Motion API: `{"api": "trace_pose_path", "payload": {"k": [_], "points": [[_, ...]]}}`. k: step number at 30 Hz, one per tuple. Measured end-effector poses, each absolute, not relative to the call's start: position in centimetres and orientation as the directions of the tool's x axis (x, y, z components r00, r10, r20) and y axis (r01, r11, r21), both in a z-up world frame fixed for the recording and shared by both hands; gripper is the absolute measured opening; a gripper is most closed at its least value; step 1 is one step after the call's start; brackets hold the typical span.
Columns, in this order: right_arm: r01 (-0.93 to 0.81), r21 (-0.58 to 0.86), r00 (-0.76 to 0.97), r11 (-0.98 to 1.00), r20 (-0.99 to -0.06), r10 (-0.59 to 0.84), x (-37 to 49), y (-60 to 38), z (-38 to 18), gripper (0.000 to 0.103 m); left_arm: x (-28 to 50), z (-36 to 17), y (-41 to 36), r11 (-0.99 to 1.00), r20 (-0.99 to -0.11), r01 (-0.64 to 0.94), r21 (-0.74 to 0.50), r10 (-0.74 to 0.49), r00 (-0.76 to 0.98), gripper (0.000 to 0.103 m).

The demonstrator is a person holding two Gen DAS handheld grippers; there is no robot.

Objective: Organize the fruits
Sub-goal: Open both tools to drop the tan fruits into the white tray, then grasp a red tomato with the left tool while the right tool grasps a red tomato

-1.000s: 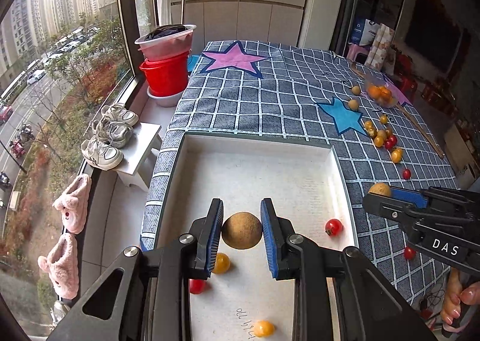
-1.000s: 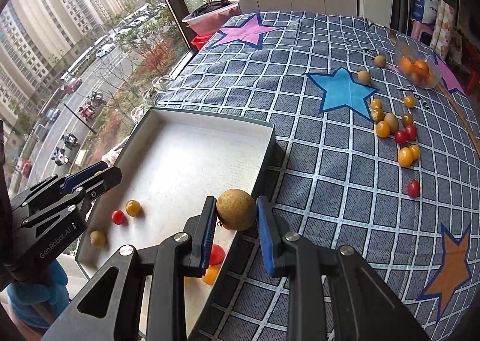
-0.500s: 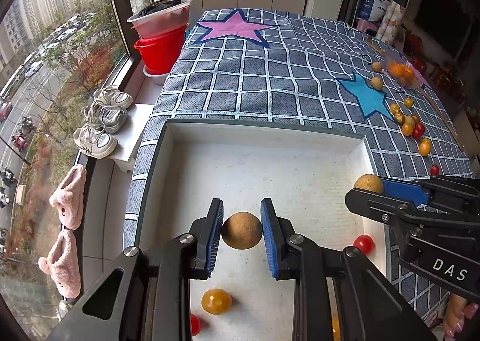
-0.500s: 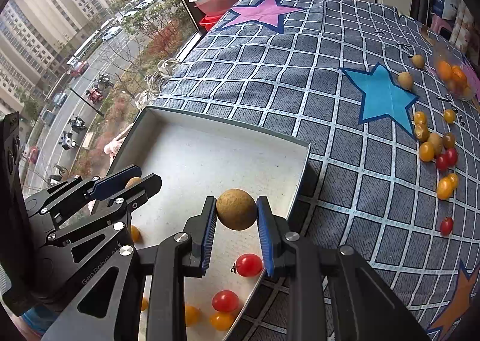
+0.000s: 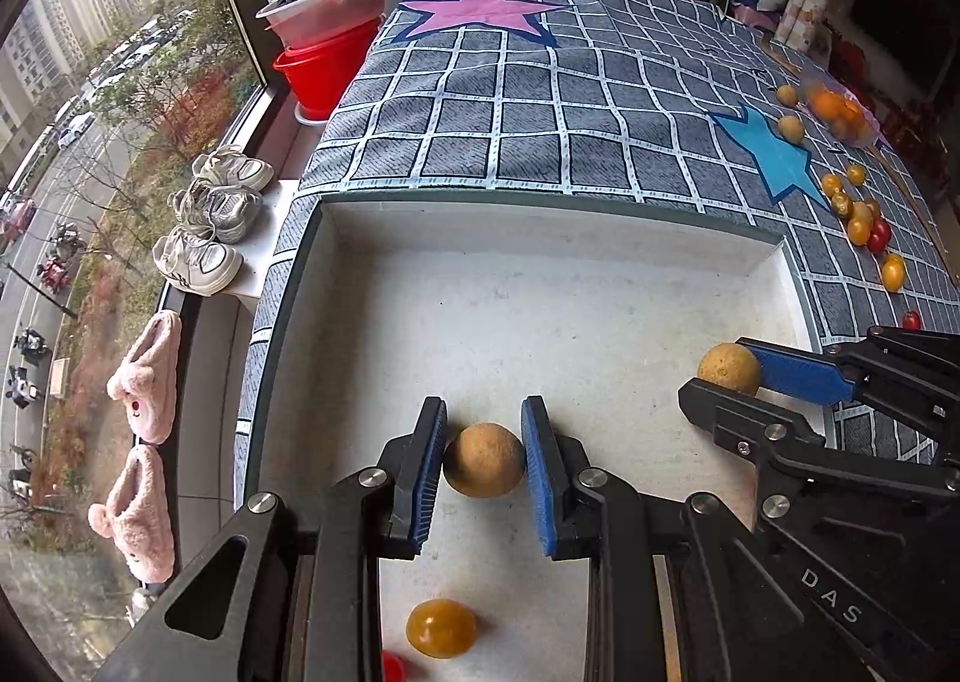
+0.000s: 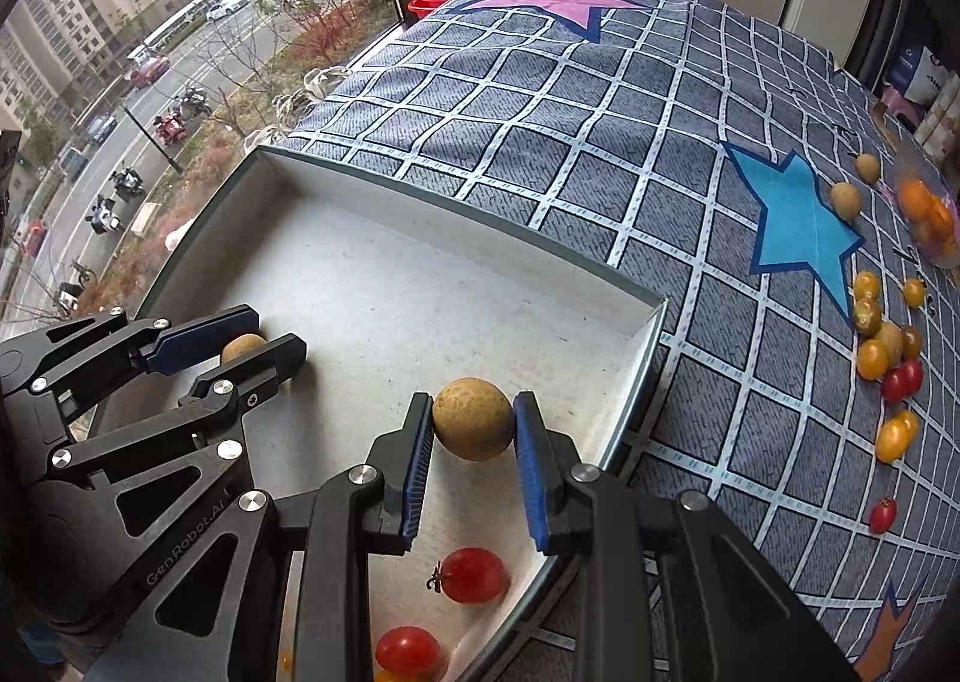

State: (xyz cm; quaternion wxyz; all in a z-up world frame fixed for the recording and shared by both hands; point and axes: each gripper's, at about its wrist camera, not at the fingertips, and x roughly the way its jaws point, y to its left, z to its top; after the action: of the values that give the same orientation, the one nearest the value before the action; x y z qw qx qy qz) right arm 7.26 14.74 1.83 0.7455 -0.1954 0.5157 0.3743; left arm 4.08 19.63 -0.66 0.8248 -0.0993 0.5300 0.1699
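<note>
A table is wearing a grey checked cloth (image 6: 540,100) with pink and blue stars. A shallow white tray (image 6: 654,334) is sitting on it at the window-side near corner. Loose yellow and red tomatoes (image 6: 888,370) and two tan round fruits (image 6: 846,200) are lying on the cloth near the blue star, beside a clear bag of oranges (image 6: 927,214).

soft daylight enters from the window (image 5: 120,82) at upper left, glaring white at that corner, shadows faint, focus sharp, fisheye bending and darkening the edges.
</note>
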Motion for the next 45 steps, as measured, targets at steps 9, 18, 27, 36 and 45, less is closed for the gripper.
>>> {"api": "trace_pose_path", "payload": {"k": [9, 18, 27, 36, 45], "points": [[-0.783, 0.014, 0.243, 0.621, -0.913, 0.328, 6.4, 14.6, 2.0, 0.04, 3.9, -0.7, 20.3, 0.91, -0.91, -0.415, 0.03, 0.197, 0.366, 0.053], [-0.796, 0.034, 0.264, 0.605, -0.879, 0.397, 4.5, 11.5, 4.8, 0.075, 3.3, 0.2, 20.3, 0.907, -0.903, -0.42, 0.008, 0.187, 0.387, 0.055], [-0.638, 0.138, 0.307, 0.757, -0.857, 0.415, 7.1, 2.0, 6.4, 0.08, 2.3, 2.6, 16.6, 0.939, -0.85, -0.344, 0.006, 0.186, 0.493, 0.094], [-0.414, 0.193, 0.318, 0.89, -0.885, 0.34, 10.3, -9.0, 3.5, 0.08, 2.2, 5.3, 9.9, 0.977, -0.827, -0.213, 0.014, 0.131, 0.546, 0.094], [-0.337, 0.222, 0.324, 0.915, -0.885, 0.334, 10.5, -13.7, 1.7, 0.08, 1.7, 5.7, 0.7, 0.999, -0.829, -0.048, 0.023, 0.046, 0.558, 0.094]]}}
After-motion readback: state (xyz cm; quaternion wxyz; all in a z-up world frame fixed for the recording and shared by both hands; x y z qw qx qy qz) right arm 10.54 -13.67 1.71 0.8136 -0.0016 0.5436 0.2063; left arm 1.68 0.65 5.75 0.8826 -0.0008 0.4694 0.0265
